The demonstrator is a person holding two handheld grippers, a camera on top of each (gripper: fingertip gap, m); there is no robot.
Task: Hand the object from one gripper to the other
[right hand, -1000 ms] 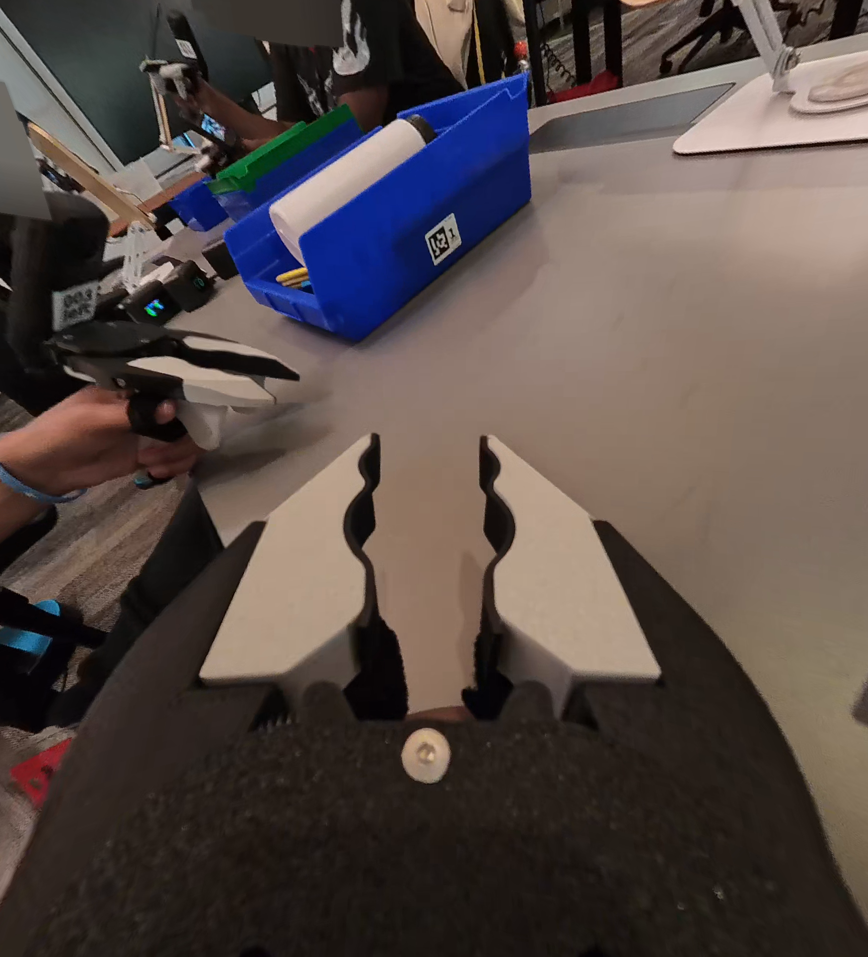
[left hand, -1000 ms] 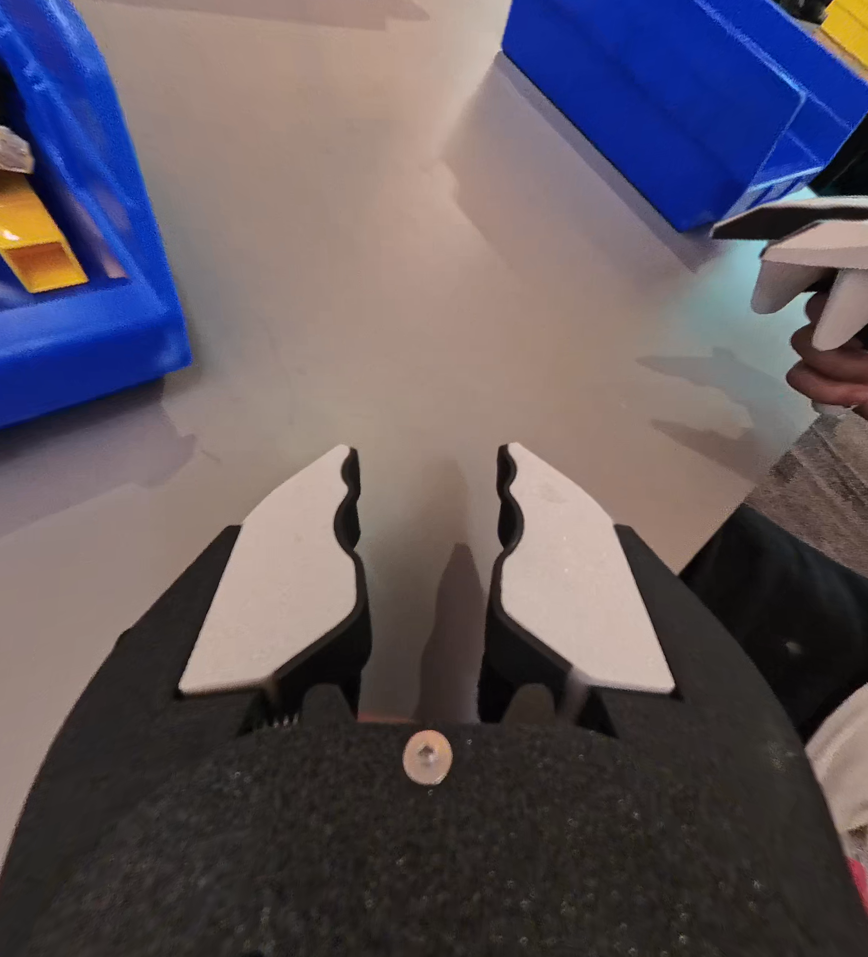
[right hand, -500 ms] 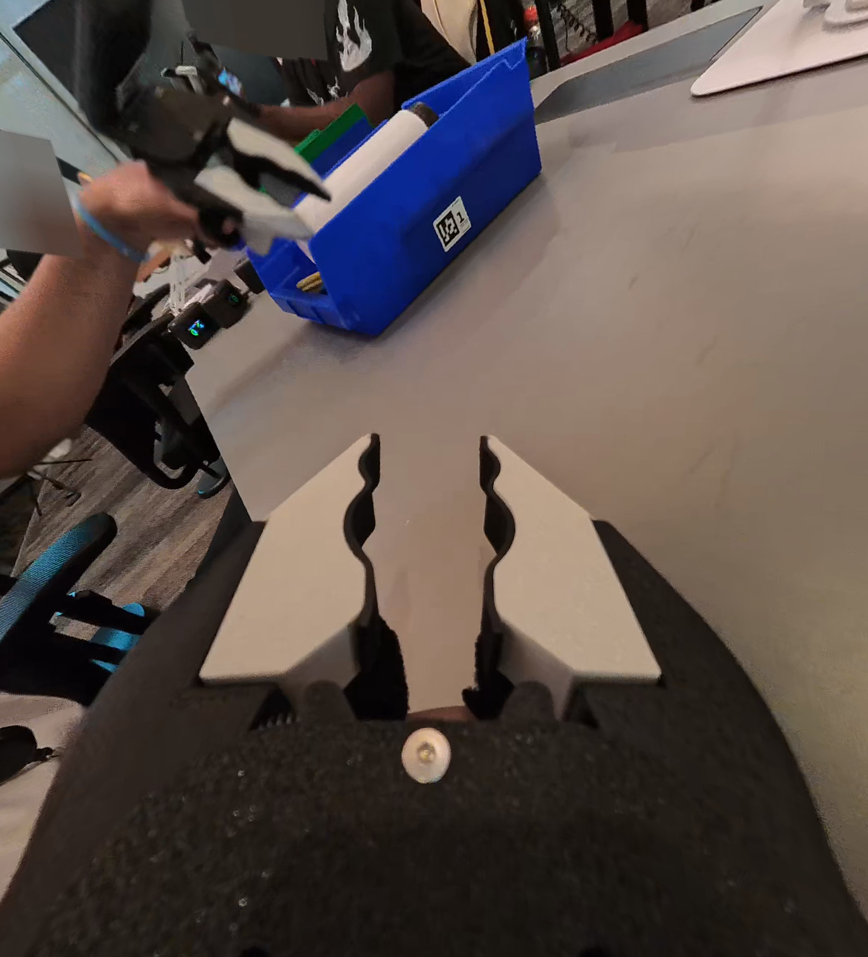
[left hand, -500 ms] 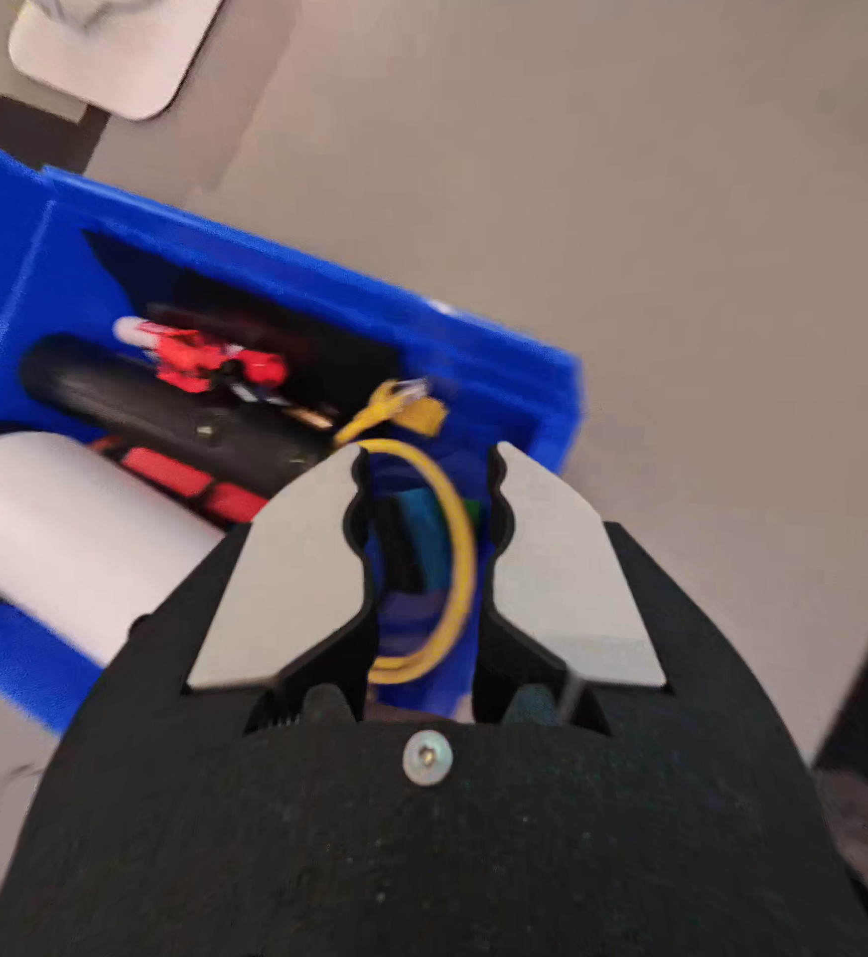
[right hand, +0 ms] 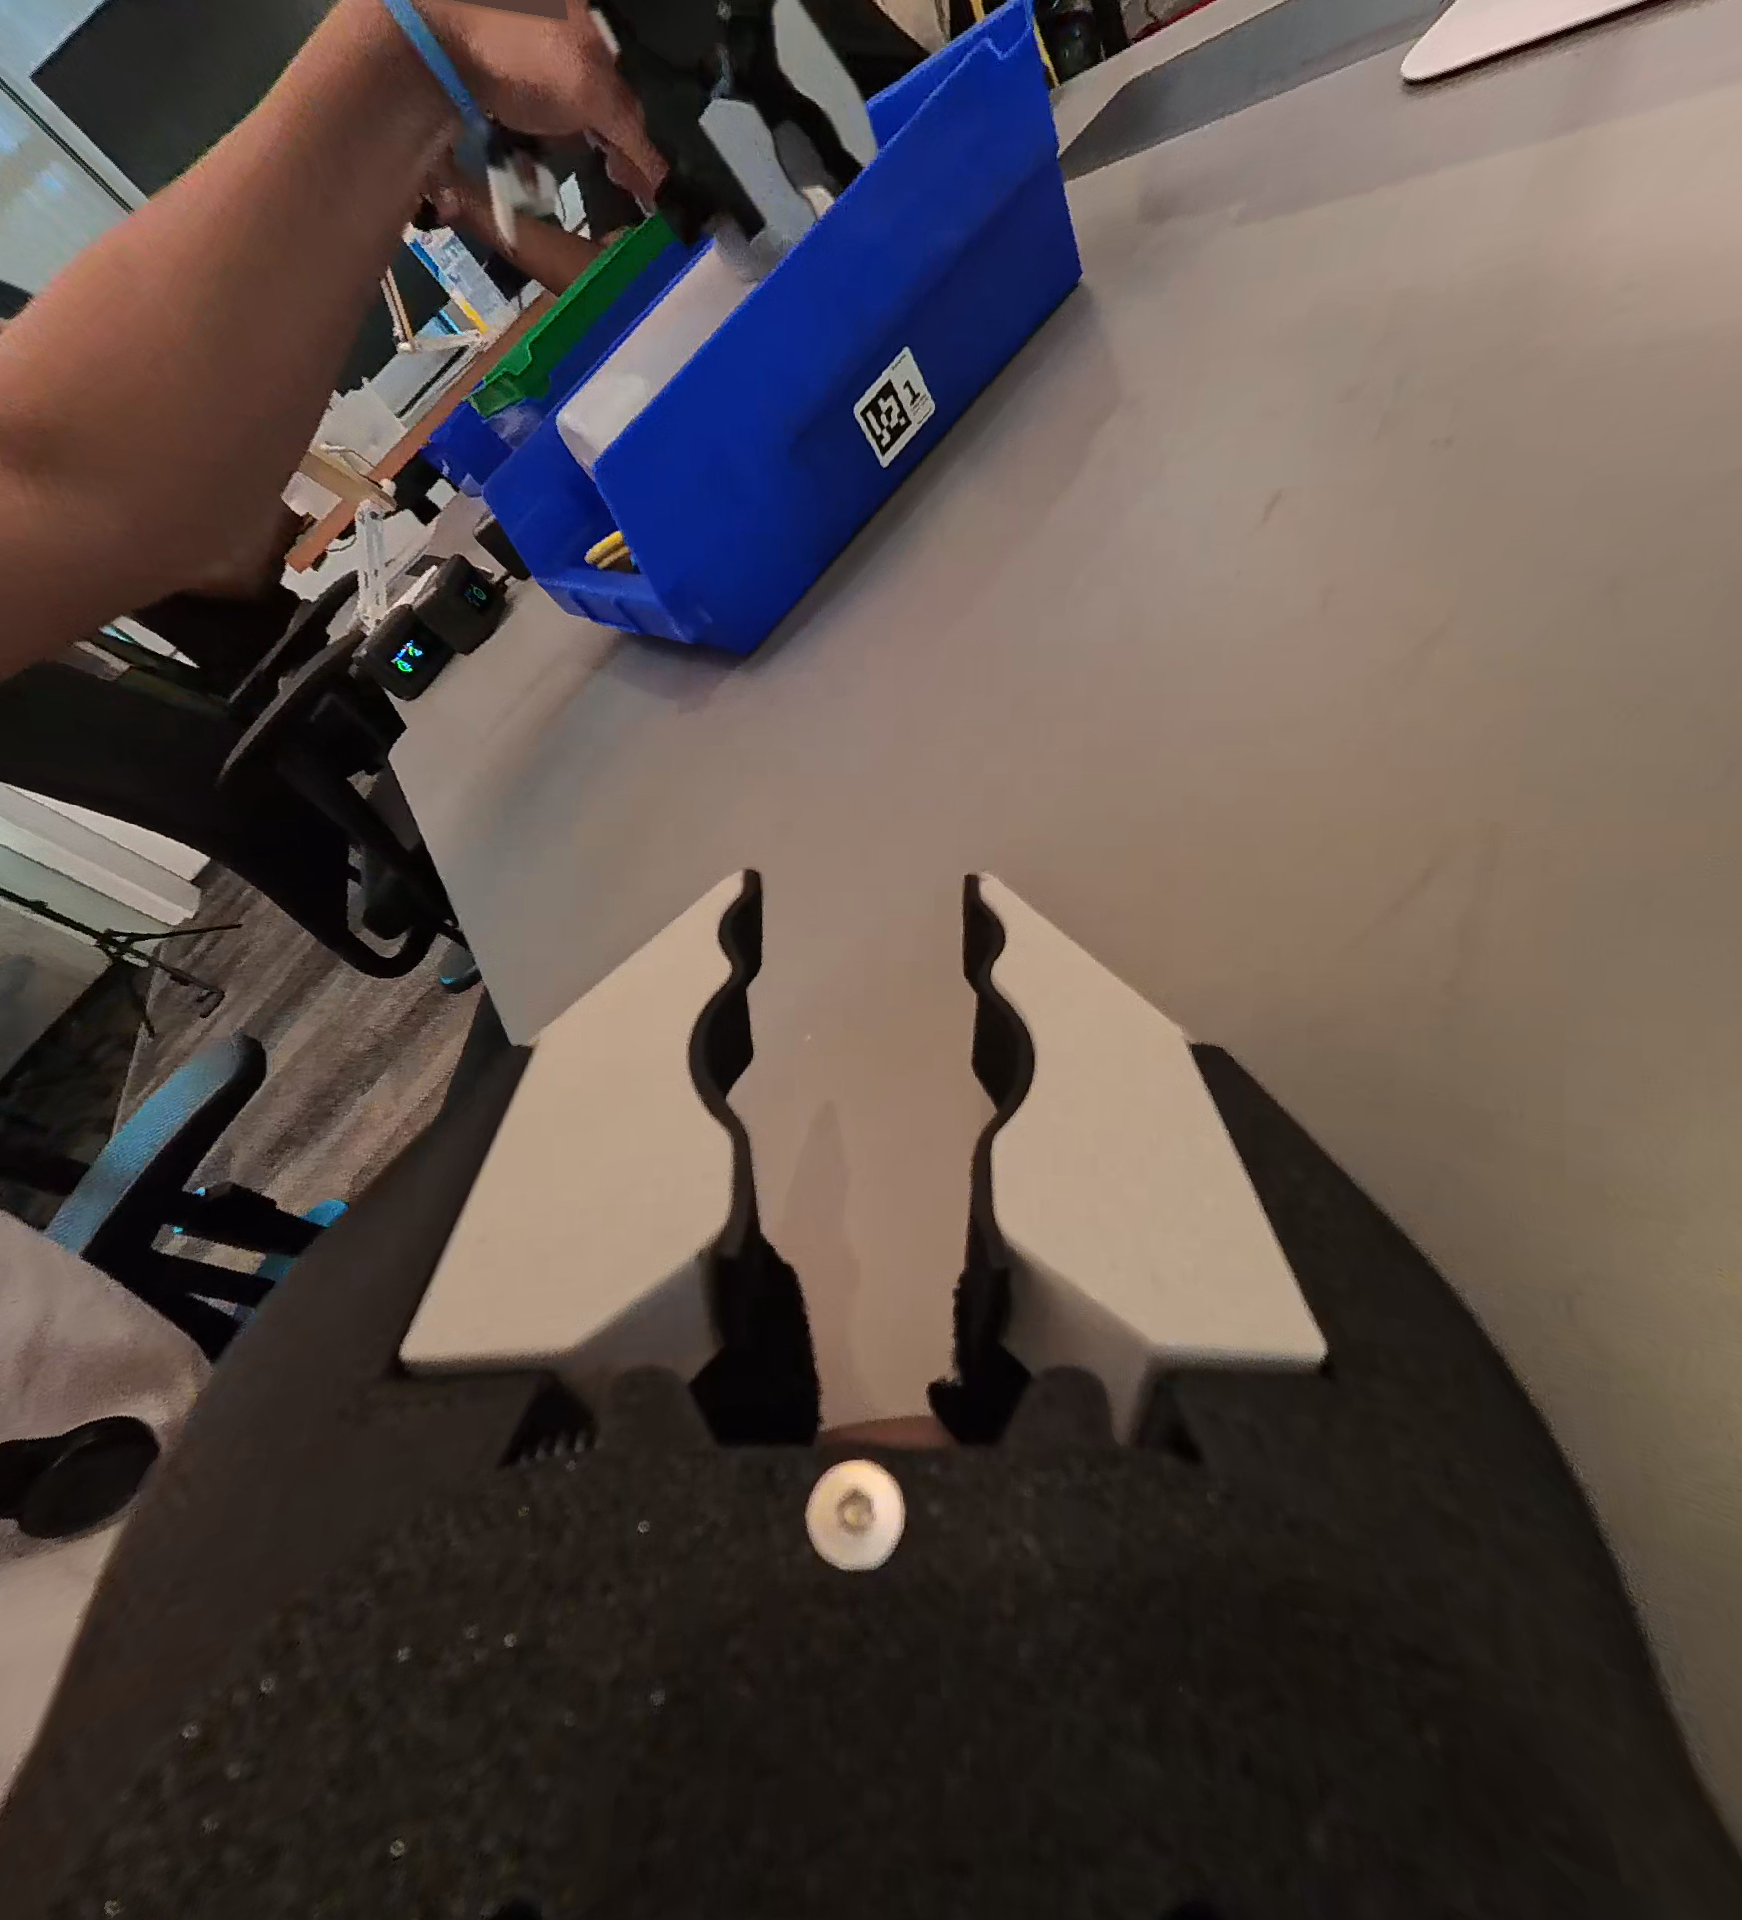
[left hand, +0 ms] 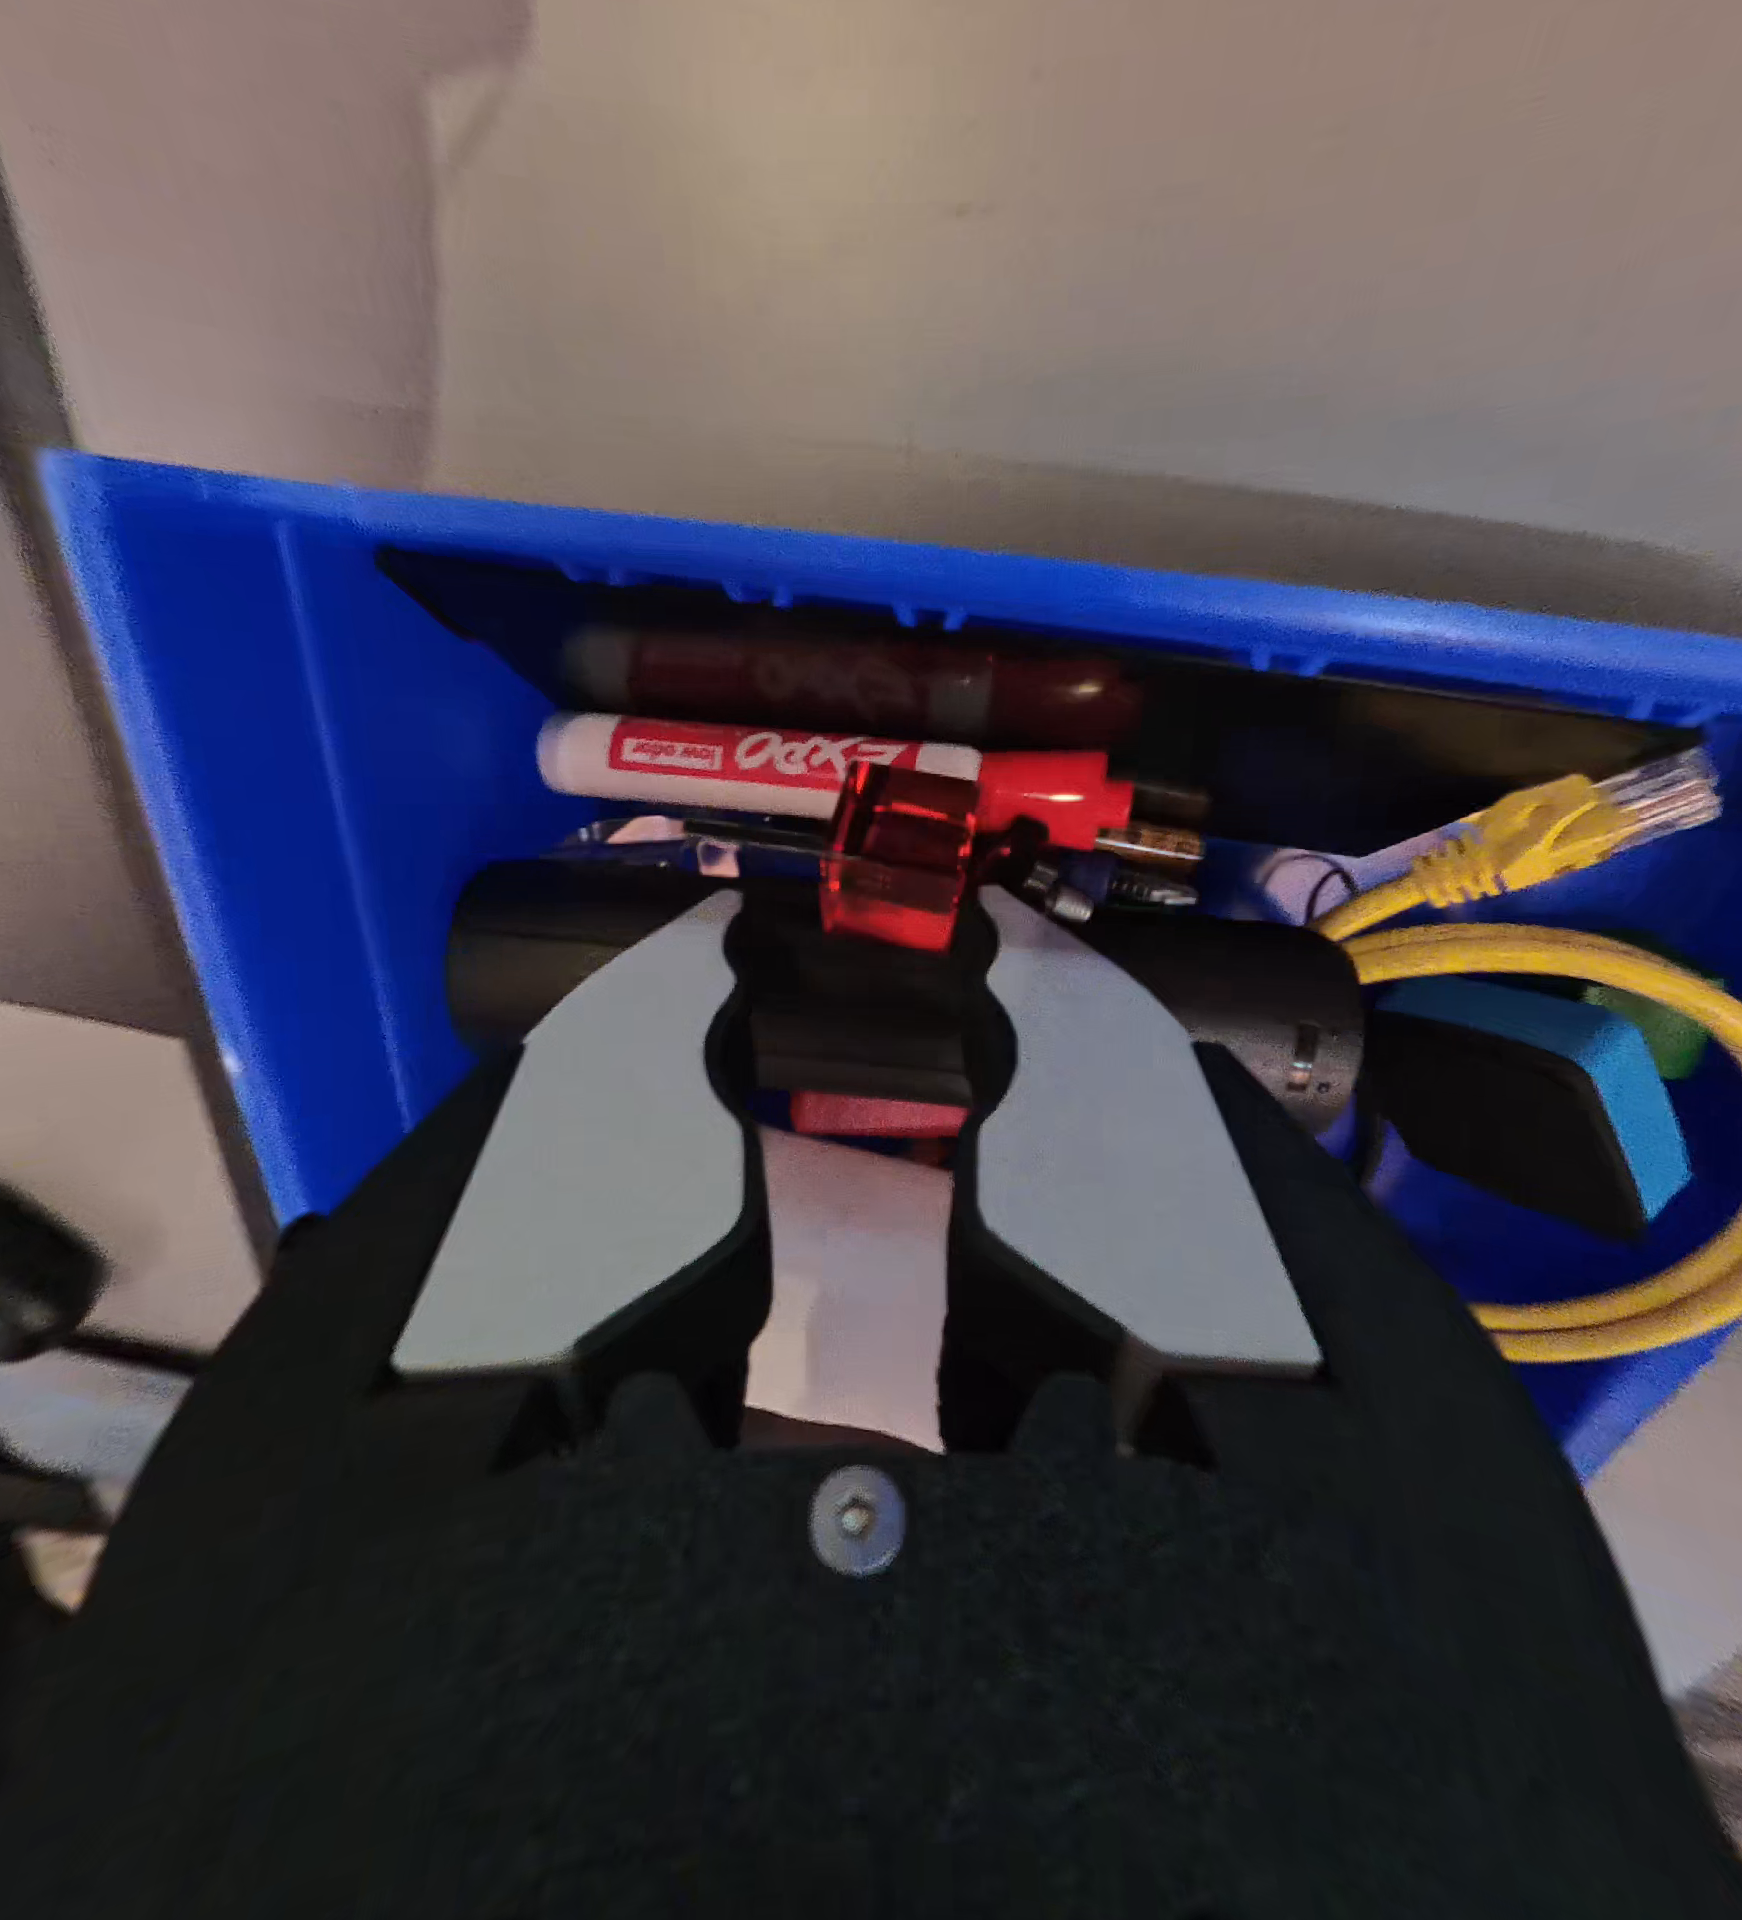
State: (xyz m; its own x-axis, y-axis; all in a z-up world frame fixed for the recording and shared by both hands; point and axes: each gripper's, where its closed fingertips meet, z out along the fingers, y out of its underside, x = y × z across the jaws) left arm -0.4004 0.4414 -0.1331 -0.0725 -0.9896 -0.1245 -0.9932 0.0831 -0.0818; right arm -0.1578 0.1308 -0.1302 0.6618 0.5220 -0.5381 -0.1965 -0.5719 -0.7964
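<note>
Left hand-held gripper [left hand: 859, 914], jaws apart, over glossy red cube [left hand: 898, 857].

Your object is a small translucent red block [left hand: 888, 862], boxy and slightly tilted. It sits right at the tips of your left gripper [left hand: 862, 920], centred on the gap between them. Whether they touch it is unclear.

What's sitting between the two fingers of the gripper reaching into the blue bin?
In the left wrist view, a red translucent block sits at the left gripper fingertips, above a black cylinder.
</note>
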